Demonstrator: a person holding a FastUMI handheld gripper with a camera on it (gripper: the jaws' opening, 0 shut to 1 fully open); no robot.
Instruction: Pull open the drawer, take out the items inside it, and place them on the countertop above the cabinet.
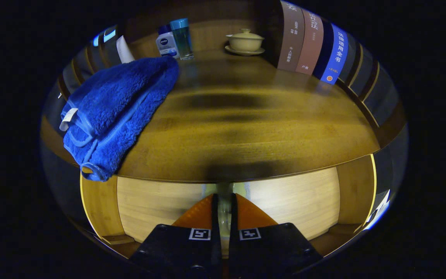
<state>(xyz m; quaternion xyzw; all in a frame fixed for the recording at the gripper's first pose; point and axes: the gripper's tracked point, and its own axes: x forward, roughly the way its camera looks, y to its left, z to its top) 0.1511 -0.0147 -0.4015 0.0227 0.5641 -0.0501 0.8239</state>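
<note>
The light wooden drawer front (pixel 292 201) sits right under the edge of the dark wooden countertop (pixel 254 131). My gripper (pixel 224 197) is up against the middle of the drawer front. Its fingers are nearly together, pressing on a pale, glassy drawer handle (pixel 224 211) that shows in the narrow gap between them. The inside of the drawer is hidden. A folded blue towel (pixel 114 112) lies on the left of the countertop, with one corner hanging over the front edge.
At the back of the countertop stand a white bottle (pixel 166 43) and a blue-green bottle (pixel 182 38). A lidded tea bowl on a saucer (pixel 245 42) sits to their right. A row of books (pixel 312 42) leans at the back right. Cabinet side panels (pixel 356 190) flank the drawer.
</note>
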